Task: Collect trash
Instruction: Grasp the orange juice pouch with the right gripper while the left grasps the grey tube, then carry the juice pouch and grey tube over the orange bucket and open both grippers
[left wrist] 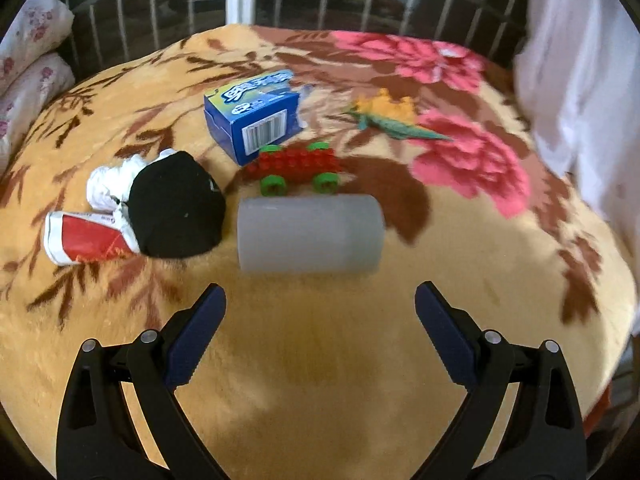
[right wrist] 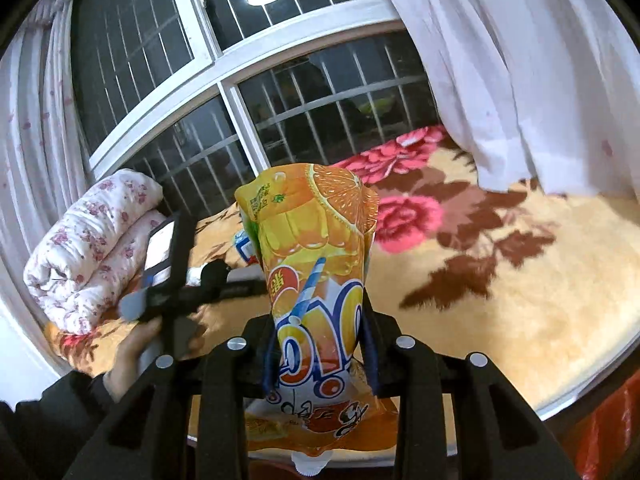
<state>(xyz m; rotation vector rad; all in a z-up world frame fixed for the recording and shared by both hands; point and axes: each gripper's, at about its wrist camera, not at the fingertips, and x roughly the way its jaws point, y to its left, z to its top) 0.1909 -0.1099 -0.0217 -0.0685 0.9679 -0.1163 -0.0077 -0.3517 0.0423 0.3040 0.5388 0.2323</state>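
In the left wrist view a grey plastic cup [left wrist: 310, 234] lies on its side on the flowered blanket [left wrist: 500, 264]. My left gripper [left wrist: 320, 300] is open just short of it, jaws wide apart. Left of the cup lie a black cloth bundle [left wrist: 176, 206], crumpled white paper [left wrist: 110, 184] and a crushed red-and-white paper cup [left wrist: 86, 240]. A torn blue carton [left wrist: 252, 114] stands behind. My right gripper [right wrist: 320, 320] is shut on an orange juice pouch [right wrist: 316, 256], held above the bed.
A red and green toy brick car [left wrist: 298, 168] sits behind the grey cup and a green and orange toy dinosaur [left wrist: 394, 118] farther right. Folded floral quilts [right wrist: 92, 248] lie at the left, a barred window [right wrist: 320, 92] behind, a white curtain [right wrist: 540, 80] at the right.
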